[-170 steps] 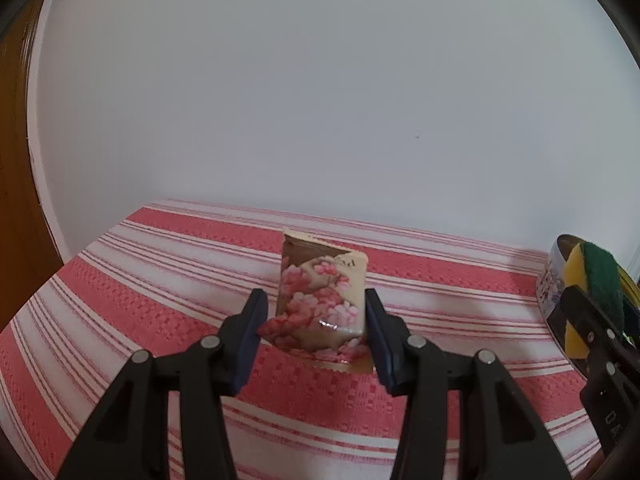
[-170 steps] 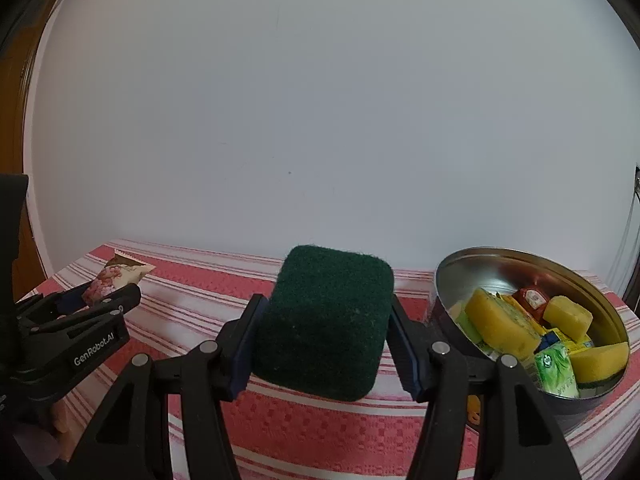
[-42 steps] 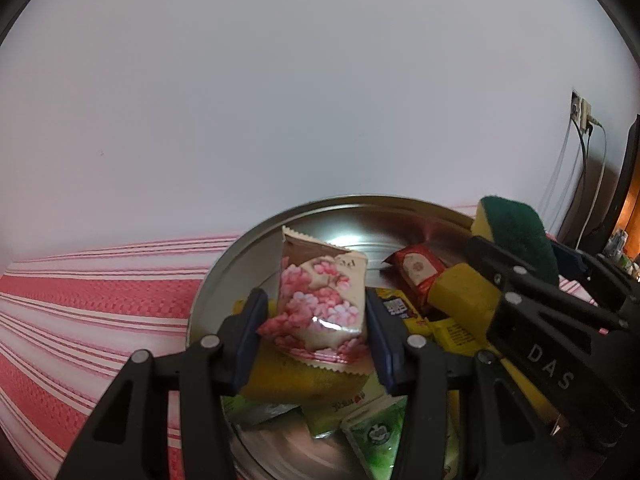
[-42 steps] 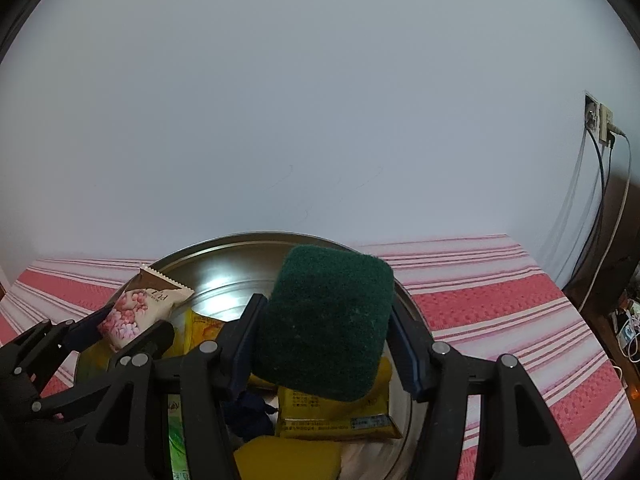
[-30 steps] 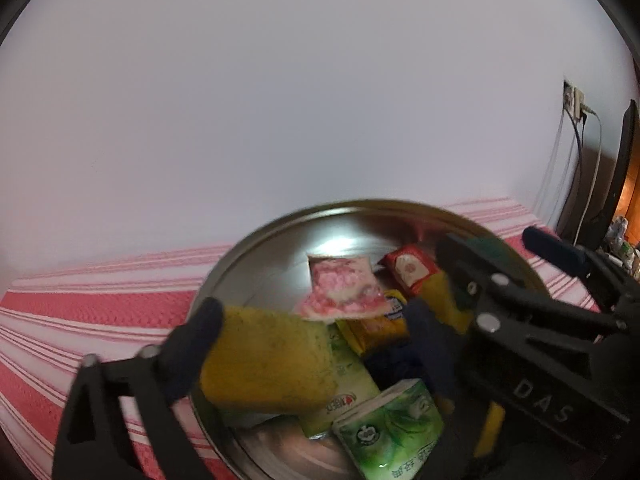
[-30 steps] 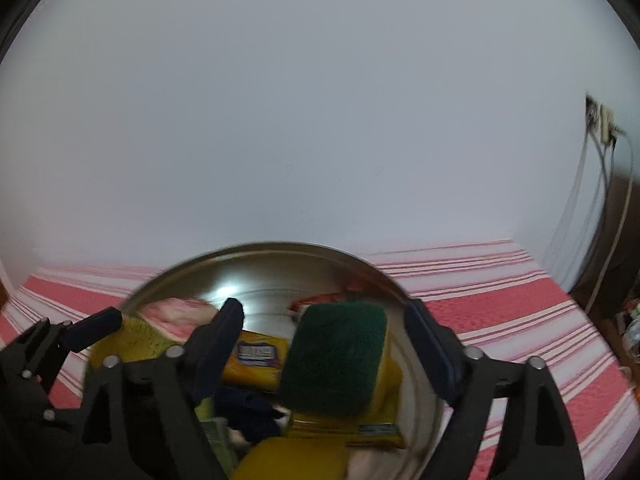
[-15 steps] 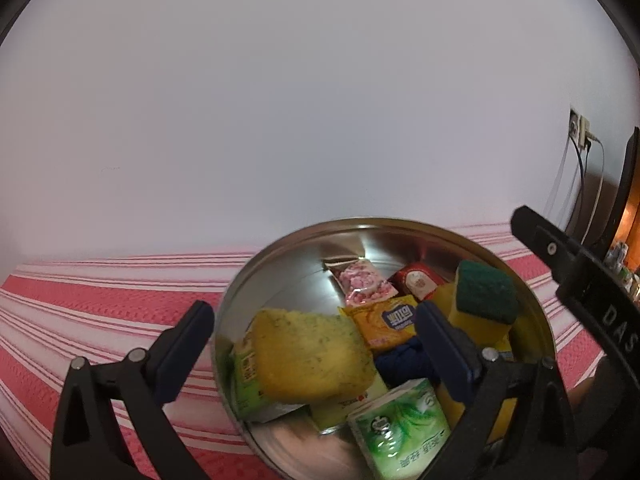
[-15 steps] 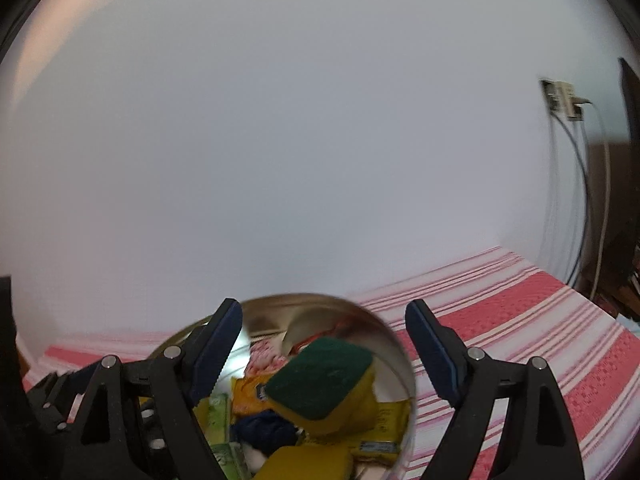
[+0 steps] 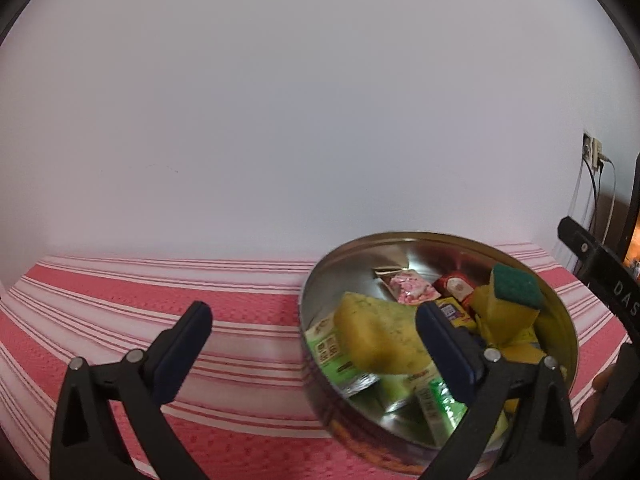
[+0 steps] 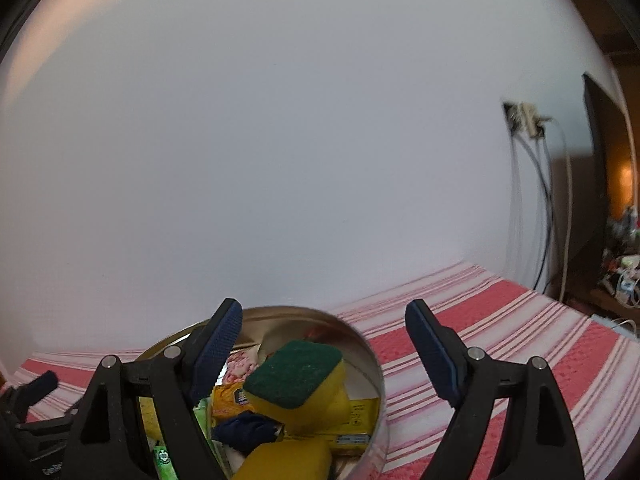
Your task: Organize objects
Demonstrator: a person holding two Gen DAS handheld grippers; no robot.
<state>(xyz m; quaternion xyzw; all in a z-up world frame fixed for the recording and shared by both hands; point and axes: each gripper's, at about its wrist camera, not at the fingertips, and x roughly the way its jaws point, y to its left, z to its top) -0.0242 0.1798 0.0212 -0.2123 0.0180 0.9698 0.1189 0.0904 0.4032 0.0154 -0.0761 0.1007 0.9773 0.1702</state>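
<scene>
- In the round metal tin (image 9: 316, 312) on the striped red and white cloth (image 9: 240, 312) lie all the task's things. The sponge (image 10: 296, 376) with the green scrubbing face rests on top of the pile, tilted. The pink flowered packet (image 9: 412, 290) lies toward the far wall of the tin.
- The sponge looks light and soft, so I judge it gives way under pressure and springs back. The best hold is across its two yellow sides, with the green face left free.
- The packet looks very light, thin and a little slippery. A grip across its flat body, not on the crimped edge, should keep it from sliding out.
- The left gripper (image 9: 312, 344) has its jaws spread wide and they have just been opening further. Nothing is between them; behind the gap are only the cloth and the tin's rim.
- The right gripper (image 10: 324, 340) also has its jaws spread apart with nothing pinched. The sponge lies below and behind the gap, apart from both pads.
- Compared with about six seconds ago, much differs. Then the left gripper pinched the packet above the cloth and the right gripper pinched the sponge beside the tin. Now both things lie in the tin, and both grippers stand back from it.
</scene>
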